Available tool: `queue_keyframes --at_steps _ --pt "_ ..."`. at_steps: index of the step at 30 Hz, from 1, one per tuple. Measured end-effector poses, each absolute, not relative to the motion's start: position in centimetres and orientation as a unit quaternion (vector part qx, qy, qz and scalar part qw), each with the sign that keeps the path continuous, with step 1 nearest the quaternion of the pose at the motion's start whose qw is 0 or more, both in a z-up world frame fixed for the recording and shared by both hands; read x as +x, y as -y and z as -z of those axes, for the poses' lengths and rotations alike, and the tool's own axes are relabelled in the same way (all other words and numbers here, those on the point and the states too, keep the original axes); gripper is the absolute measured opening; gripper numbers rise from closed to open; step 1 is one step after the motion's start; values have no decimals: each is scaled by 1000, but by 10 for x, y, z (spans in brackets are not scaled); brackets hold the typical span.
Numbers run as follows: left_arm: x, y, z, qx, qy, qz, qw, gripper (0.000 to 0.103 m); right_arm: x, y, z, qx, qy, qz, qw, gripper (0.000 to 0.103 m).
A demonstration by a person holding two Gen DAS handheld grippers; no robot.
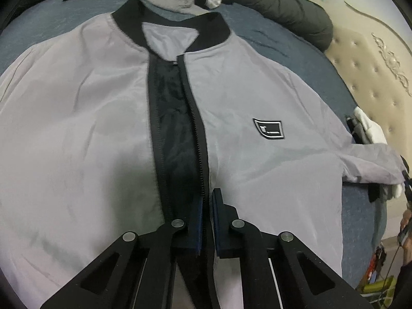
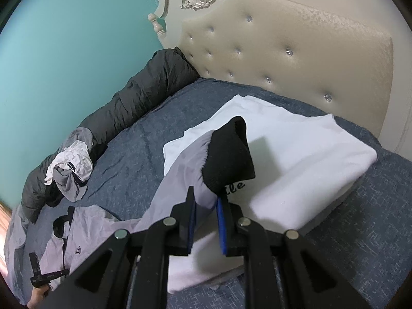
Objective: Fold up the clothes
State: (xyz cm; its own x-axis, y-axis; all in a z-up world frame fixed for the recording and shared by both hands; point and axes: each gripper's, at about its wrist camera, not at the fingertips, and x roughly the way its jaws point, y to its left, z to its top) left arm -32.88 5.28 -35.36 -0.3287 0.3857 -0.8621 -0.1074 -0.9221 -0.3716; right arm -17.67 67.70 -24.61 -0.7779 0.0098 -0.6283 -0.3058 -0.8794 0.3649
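Note:
A light grey bomber jacket [image 1: 90,116] with a black collar [image 1: 213,28] lies face up on the bed, its zip [image 1: 198,154] open over a dark lining. My left gripper [image 1: 207,200] points down at the lower front and is shut on the jacket's right zip edge. A black badge [image 1: 269,128] marks the chest. In the right wrist view my right gripper [image 2: 206,195] is shut on the jacket's sleeve [image 2: 180,170] just below its black cuff [image 2: 229,154], holding it raised above the bed. The left gripper [image 2: 36,270] shows small at the bottom left there.
The bed has a blue sheet [image 2: 144,134] and a padded cream headboard [image 2: 283,51]. A folded white garment [image 2: 296,154] lies under the raised sleeve. A dark puffer coat [image 2: 144,90] runs along the teal wall, with a crumpled grey and white pile [image 2: 72,164] beside it.

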Motion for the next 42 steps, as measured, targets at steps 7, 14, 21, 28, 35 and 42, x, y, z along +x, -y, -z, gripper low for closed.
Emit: queue_keyframes --at_steps 7,14,21,28,35,42 --pt "-331 -48 356 -564 134 -801 148 12 -178 -670 238 -320 -229 -915 86 14" --pt "-301 -14 323 -533 145 -822 134 29 -188 -628 190 -285 -185 -940 42 14" --pt "-252 45 291 -507 161 -838 123 30 -222 -539 129 -254 -145 -956 -34 14" --pt "-211 100 264 -484 182 -849 108 31 -250 -393 84 -240 -112 -950 -165 14" --pt "-172 145 243 -467 194 -858 91 33 -249 -241 91 -268 -83 -919 -277 14" --pt "-149 178 234 -460 200 -862 78 34 -226 -137 151 -326 -71 -880 -339 14"
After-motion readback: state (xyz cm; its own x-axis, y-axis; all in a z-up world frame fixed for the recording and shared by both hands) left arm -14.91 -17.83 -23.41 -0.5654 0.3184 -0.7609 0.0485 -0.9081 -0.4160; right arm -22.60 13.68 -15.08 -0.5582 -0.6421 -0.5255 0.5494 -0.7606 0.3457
